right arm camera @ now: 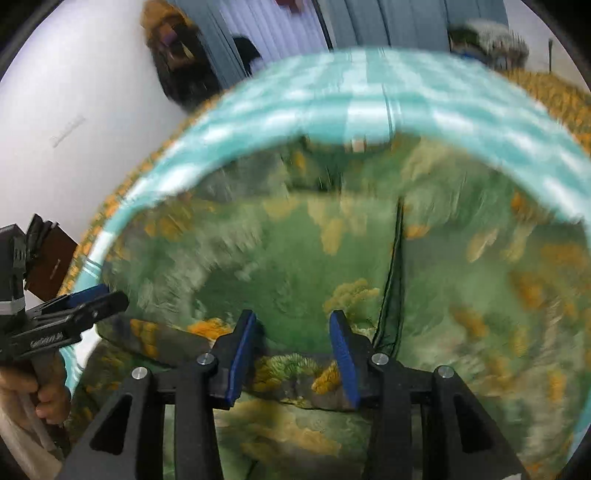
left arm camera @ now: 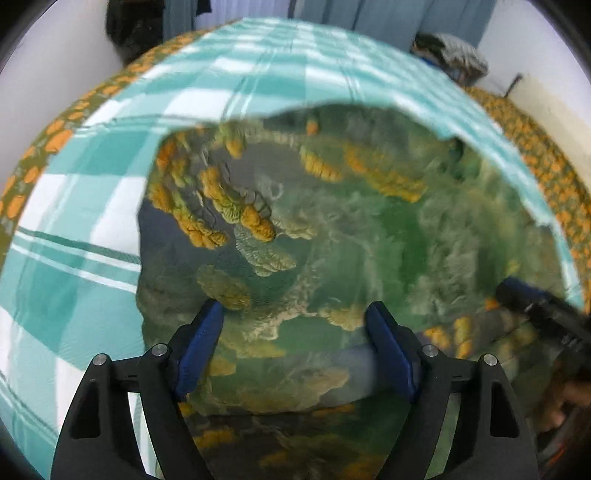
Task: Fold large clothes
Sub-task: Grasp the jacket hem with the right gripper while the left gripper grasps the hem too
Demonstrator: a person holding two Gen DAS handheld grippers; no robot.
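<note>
A large green garment with orange and cream flower print (left arm camera: 332, 236) lies spread on the teal-and-white checked bed cover (left arm camera: 92, 206). It also fills the right wrist view (right arm camera: 295, 258), blurred. My left gripper (left arm camera: 295, 314) is open and empty just above the garment's near part. My right gripper (right arm camera: 293, 321) is open and empty over the garment's near edge, beside a dark seam line (right arm camera: 391, 280). The right gripper shows at the right edge of the left wrist view (left arm camera: 535, 302). The left gripper shows at the left of the right wrist view (right arm camera: 85, 306).
The bed has an orange-flowered sheet border (left arm camera: 55, 133). White walls stand on both sides. Blue-grey curtains (right arm camera: 369, 22) hang behind the bed. A pile of clothes (left arm camera: 450, 55) sits at the far right corner. Dark items (right arm camera: 177, 62) stand at the far left.
</note>
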